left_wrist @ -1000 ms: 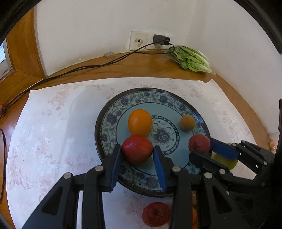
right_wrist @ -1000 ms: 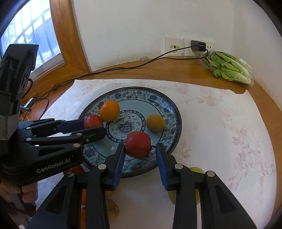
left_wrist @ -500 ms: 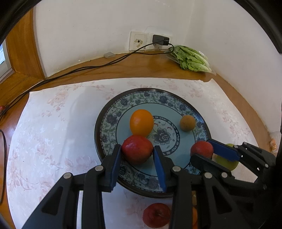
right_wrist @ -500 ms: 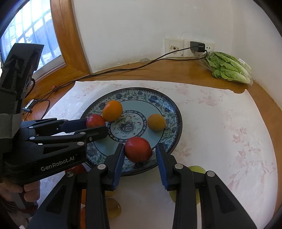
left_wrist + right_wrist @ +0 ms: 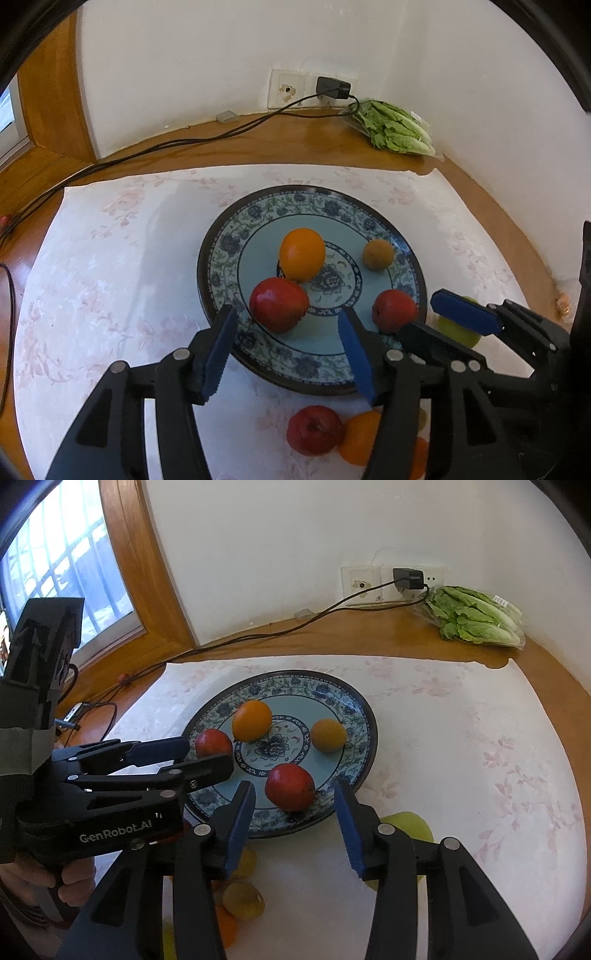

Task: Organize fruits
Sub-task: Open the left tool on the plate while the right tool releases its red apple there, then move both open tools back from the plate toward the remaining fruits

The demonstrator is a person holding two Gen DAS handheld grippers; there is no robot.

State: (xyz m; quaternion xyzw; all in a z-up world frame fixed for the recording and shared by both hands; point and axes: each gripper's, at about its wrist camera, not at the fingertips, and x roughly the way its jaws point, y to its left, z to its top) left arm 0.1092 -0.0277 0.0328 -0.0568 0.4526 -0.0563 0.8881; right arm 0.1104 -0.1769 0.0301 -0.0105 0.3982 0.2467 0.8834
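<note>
- The left gripper (image 5: 286, 334) is spread wide, holding nothing, its blue-padded fingers (image 5: 218, 349) either side of the near rim of the round blue-and-white floral ceramic plate (image 5: 258, 218).
- A large red apple (image 5: 279, 303) sits free on the plate's near left part, just beyond those fingers and clear of both pads.
- The right gripper (image 5: 293, 821) is likewise wide apart and empty at the plate's near right rim; a second red apple (image 5: 290, 786) rests on the plate just ahead of it, apart from its pads.
- A big round orange (image 5: 302, 253) lies near the plate's middle, against the first apple; a small yellow-orange fruit (image 5: 378, 254) lies toward the far right.
- The plate stands at the middle of a pale floral cloth (image 5: 110, 258).
- Off the plate, at the cloth's near edge: another red apple (image 5: 315, 429), an orange (image 5: 357, 437) touching it, and a green apple (image 5: 412, 825) under the right gripper.
- A bag of green lettuce (image 5: 476, 616) lies in the table's far right corner.
</note>
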